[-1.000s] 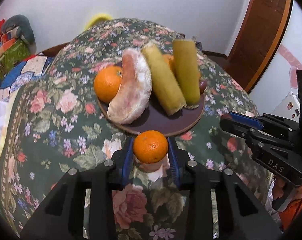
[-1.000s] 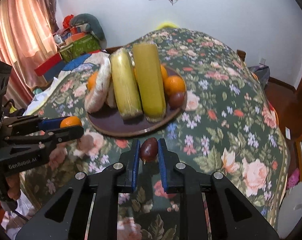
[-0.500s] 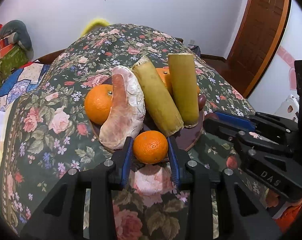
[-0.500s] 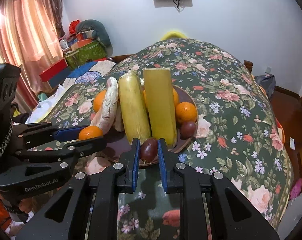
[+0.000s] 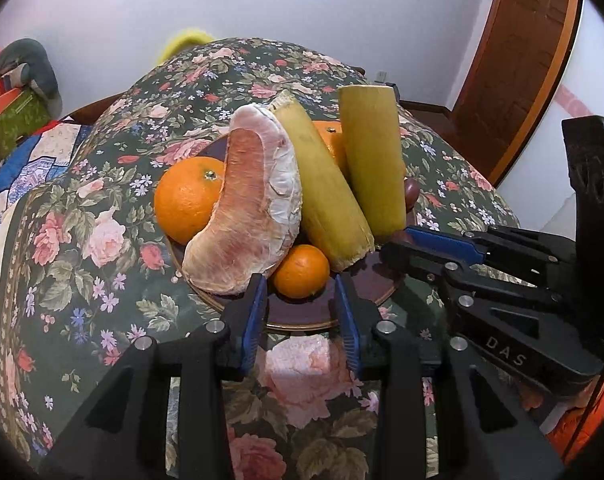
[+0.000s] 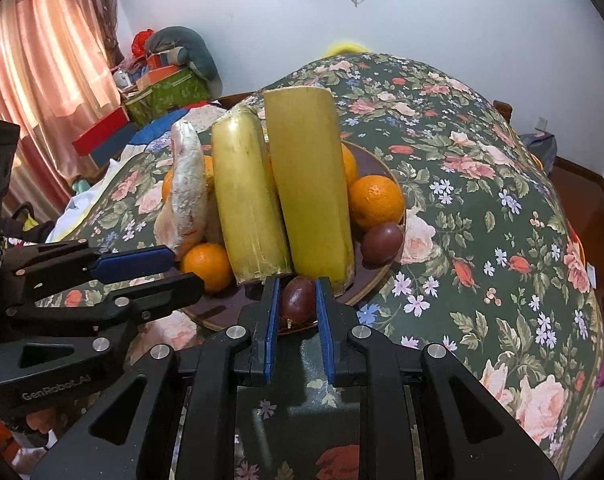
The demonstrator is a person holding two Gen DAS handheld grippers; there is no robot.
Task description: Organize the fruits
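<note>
A brown plate point(image 5: 302, 322) on the floral cloth holds a peeled pomelo wedge point(image 5: 254, 208), two yellow-green cane pieces point(image 5: 325, 196), a big orange point(image 5: 186, 196) and a second orange point(image 6: 375, 200) beside a passion fruit point(image 6: 381, 242). A small orange point(image 5: 300, 271) rests on the plate's near part between the fingers of my left gripper point(image 5: 300, 292). Its jaws are opening, and a gap shows on each side of the orange. My right gripper point(image 6: 298, 284) is shut on a dark purple passion fruit point(image 6: 298, 300), just over the plate's near rim.
The floral cloth point(image 6: 481, 240) covers a rounded table that drops away on all sides. Boxes and bundles point(image 6: 162, 80) are stacked at the back left by a curtain. A wooden door point(image 5: 521, 60) stands at the right. Each gripper lies close beside the other at the plate's front.
Both grippers have come forward from the cloth to the plate's near edge. The left pads have parted from the small orange, which now sits on the plate. The right grip is unchanged.
</note>
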